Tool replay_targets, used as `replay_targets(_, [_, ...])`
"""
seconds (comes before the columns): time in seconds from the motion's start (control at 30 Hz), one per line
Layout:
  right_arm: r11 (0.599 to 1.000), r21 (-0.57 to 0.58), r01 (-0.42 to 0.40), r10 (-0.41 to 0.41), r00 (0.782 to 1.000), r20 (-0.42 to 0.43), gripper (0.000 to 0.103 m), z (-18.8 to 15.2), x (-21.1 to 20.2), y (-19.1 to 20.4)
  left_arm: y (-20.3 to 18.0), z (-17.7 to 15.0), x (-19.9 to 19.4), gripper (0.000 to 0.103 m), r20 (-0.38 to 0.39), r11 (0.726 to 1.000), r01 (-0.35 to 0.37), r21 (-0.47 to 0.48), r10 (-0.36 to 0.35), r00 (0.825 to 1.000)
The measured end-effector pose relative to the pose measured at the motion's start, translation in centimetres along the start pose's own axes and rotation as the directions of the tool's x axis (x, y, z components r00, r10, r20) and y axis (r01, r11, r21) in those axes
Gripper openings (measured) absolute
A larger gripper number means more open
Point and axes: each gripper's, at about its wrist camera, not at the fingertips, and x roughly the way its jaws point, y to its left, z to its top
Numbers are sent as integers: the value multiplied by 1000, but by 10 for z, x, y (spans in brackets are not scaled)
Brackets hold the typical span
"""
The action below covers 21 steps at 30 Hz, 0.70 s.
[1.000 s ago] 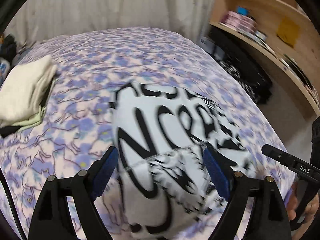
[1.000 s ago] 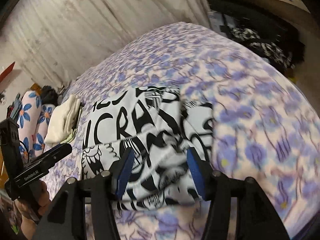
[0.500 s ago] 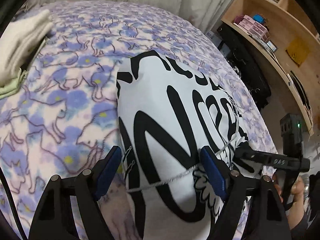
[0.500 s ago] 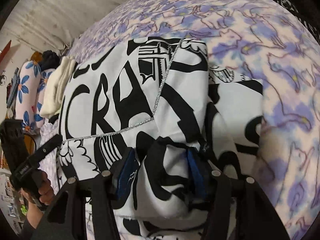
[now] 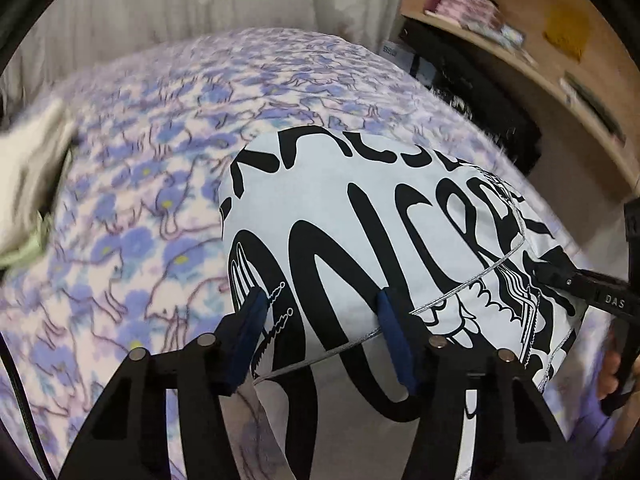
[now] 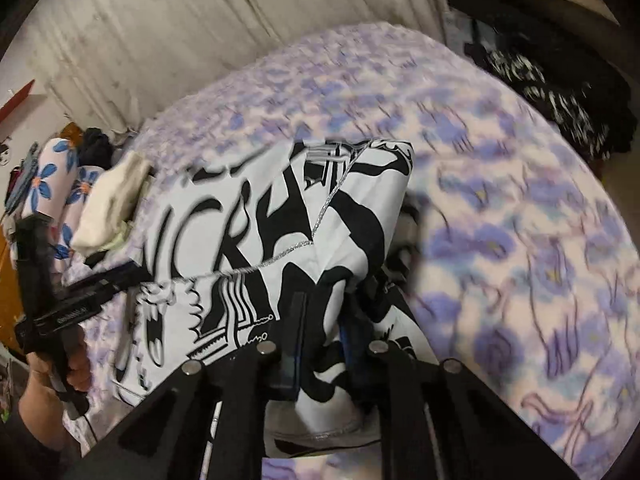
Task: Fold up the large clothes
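Observation:
A white garment with bold black lettering and a thin silver trim (image 5: 360,232) lies partly folded on the bed. My left gripper (image 5: 320,332) is at its near edge, blue pads apart with cloth between them, not pinched. My right gripper (image 6: 320,344) is shut on a bunched fold of the same garment (image 6: 280,216) and holds it raised off the bed. The right gripper (image 5: 592,292) shows at the right in the left wrist view. The left gripper (image 6: 128,276) shows at the left in the right wrist view.
The bed has a purple and pink animal-print blanket (image 5: 140,208). A folded cream garment (image 6: 116,200) lies at its far left by flowered pillows (image 6: 44,184). A wooden shelf (image 5: 520,40) and dark clothes (image 6: 560,92) stand to the right. A pale curtain (image 6: 200,32) hangs behind.
My right gripper has closed on the bunched fold and lifted it. My left gripper's jaws have narrowed around the near edge. Both cameras have pulled back and up.

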Motion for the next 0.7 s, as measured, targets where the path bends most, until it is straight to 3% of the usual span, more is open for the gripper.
replay_targets(0.17, [999, 25, 28, -27, 998, -52, 15, 2, 33, -4, -20, -9, 21, 52, -6, 989, -128, 69, 129, 992])
replay_targets(0.3, [999, -4, 34, -34, 996, -79, 22, 14, 21, -1, -14, -3, 12, 52, -17, 996, -85, 41, 85, 996])
replay_targets(0.4, [1000, 12, 8, -8, 1000, -29, 38, 25, 7, -7, -7, 5, 10, 56, -47, 999, -28, 39, 29, 998])
replay_targets(0.47, [999, 48, 1, -2, 1000, 22, 60, 36, 3, -15, -2, 12, 11, 58, -56, 1000, -11, 14, 11, 998])
replay_targets(0.5, [998, 69, 2, -5, 999, 43, 64, 43, 3, -20, 3, 18, 13, 58, -62, 1000, 2, -11, -3, 998])
replay_targets(0.6, [988, 153, -20, 14, 999, 40, 65, 65, 21, -38, 15, 34, 21, 60, -70, 996, 38, -79, -44, 997])
replay_targets(0.7, [976, 213, -41, 39, 999, 14, 63, 84, 46, -50, 24, 47, 36, 60, -84, 992, 25, -125, -36, 996])
